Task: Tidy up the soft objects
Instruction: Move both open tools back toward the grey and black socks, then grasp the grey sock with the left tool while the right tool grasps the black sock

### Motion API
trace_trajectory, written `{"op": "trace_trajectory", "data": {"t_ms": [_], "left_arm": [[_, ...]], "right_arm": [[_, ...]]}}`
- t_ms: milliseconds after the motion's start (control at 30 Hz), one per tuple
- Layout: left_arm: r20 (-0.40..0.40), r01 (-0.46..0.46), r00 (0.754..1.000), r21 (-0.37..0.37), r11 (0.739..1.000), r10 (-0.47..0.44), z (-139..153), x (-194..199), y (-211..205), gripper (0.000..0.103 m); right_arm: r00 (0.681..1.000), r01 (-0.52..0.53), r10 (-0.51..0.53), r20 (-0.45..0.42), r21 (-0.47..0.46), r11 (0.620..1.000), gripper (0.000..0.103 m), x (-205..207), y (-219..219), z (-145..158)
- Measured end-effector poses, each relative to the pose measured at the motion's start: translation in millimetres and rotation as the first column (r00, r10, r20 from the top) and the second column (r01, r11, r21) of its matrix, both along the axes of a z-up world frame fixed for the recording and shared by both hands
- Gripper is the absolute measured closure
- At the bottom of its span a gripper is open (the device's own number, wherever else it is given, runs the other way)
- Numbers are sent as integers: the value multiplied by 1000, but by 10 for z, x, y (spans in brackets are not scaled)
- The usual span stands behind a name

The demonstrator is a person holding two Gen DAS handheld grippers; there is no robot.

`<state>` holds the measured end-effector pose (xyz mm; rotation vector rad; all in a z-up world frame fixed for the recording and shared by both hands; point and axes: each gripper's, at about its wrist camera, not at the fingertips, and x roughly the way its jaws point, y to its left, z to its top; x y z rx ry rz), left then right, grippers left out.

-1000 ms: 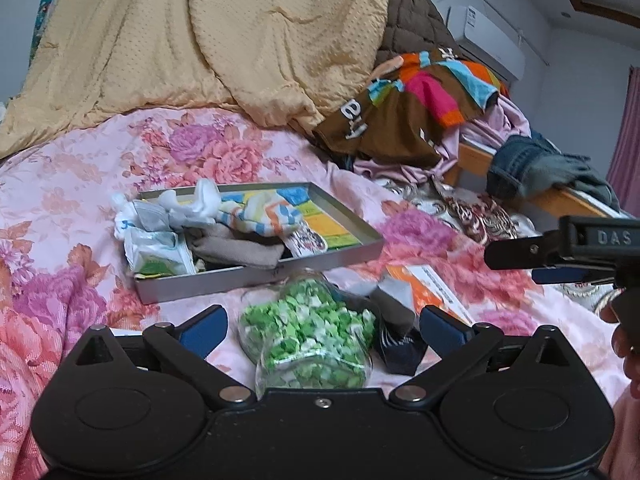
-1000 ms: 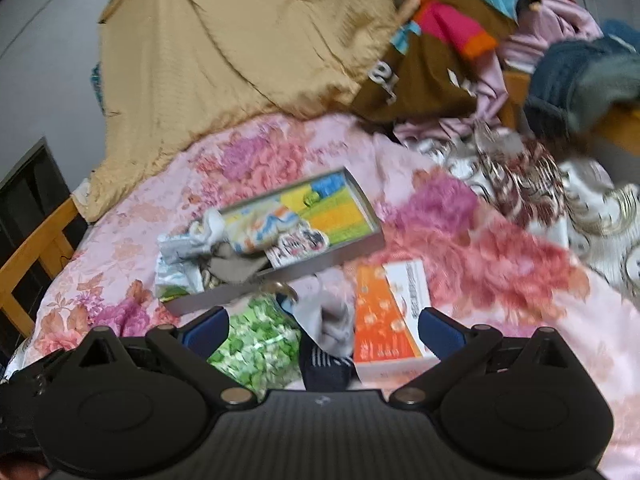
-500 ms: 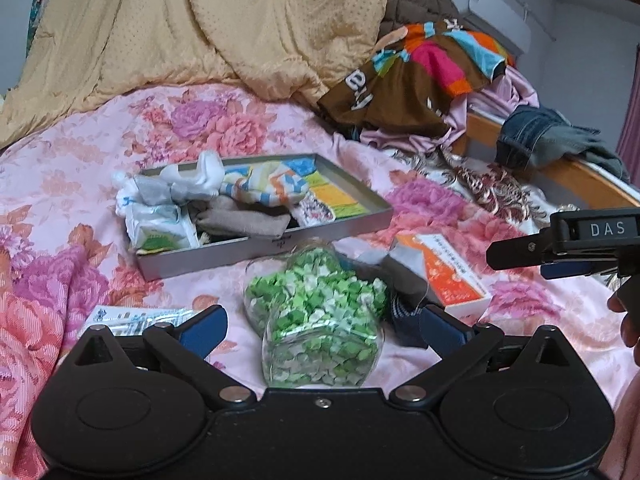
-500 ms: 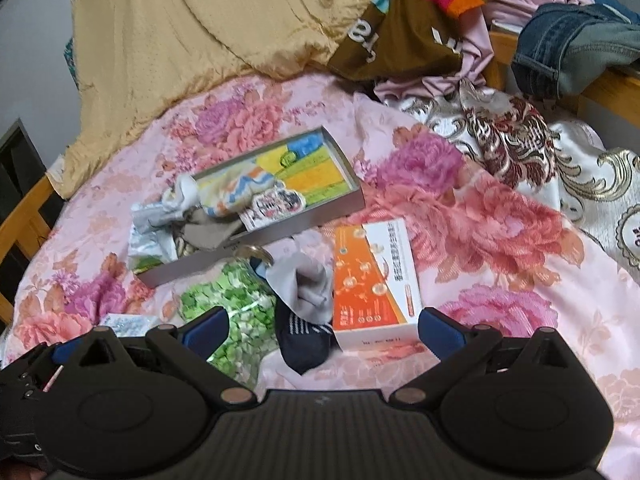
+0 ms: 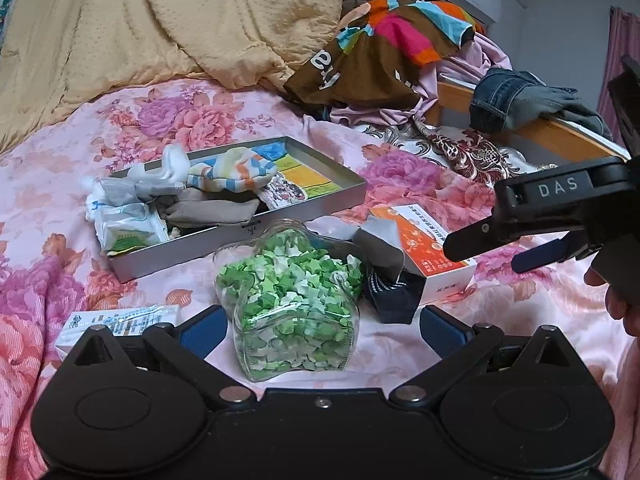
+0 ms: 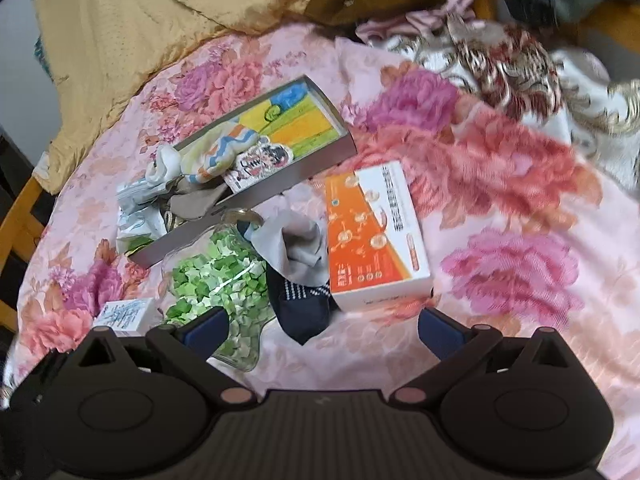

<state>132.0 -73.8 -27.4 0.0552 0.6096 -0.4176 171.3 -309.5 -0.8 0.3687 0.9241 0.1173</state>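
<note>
Sock [image 6: 298, 264] lies loose on bedspread between jar [image 6: 218, 276] and box [image 6: 374, 236], draped against both. Soft, light, limp: you pinch bunched grey middle, not dark toe. Right gripper [image 6: 322, 330] jaws apart, empty. Left gripper [image 5: 320, 330] apart, straddling jar. Tray [image 5: 328, 206] beyond.

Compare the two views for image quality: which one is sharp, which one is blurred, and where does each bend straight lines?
Left wrist view: sharp, with even soft light; the metal tray edges curve slightly from the fisheye. Right wrist view: motion blur, strongest at the upper right over the floral bedspread; the orange box is still fairly crisp; dark rounded corners.
</note>
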Motion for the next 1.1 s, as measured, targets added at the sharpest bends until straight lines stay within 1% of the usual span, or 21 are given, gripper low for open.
{"op": "trace_trajectory", "data": {"t_ms": [100,200,333,433,533,633,700,800,867,967,1033,1100], "left_arm": [[-6,3,1000,-2,1000,-3,5,33,5,1],[-19,22,1000,0,1000,-22,34,125,2,1],[-21,60,998,1,998,-60,115,299,-20,1],[-32,81,996,-24,996,-82,174,478,-29,1],[-45,111,993,-37,993,-113,206,655,-56,1],[-29,180,983,21,983,-179,206,785,-125,1],[-23,234,972,66,970,-233,188,862,-192,2],[-34,298,955,98,950,-296,155,970,-276,5],[-45,331,943,100,938,-329,127,1031,-326,7],[-62,377,926,101,921,-372,71,1121,-434,8],[-74,395,918,102,913,-389,29,1176,-514,13],[-88,402,915,93,911,-395,-4,1230,-573,16]], "right_arm": [[998,41,-38,-43,62,997,0,62,-66,-88],[992,95,-83,-91,142,985,0,126,-160,-193],[977,175,-138,-162,248,953,1,204,-269,-370],[966,213,-152,-207,313,926,2,258,-302,-495],[959,238,-165,-231,335,912,5,299,-295,-569],[955,255,-179,-235,349,902,8,314,-297,-592],[954,266,-189,-232,368,891,12,321,-306,-592],[950,288,-210,-231,391,874,16,345,-330,-607],[946,306,-225,-234,410,859,21,356,-356,-631],[936,337,-248,-249,439,833,24,362,-403,-678],[930,356,-263,-257,450,819,26,363,-436,-707],[926,366,-270,-263,455,812,27,369,-455,-729]]}}
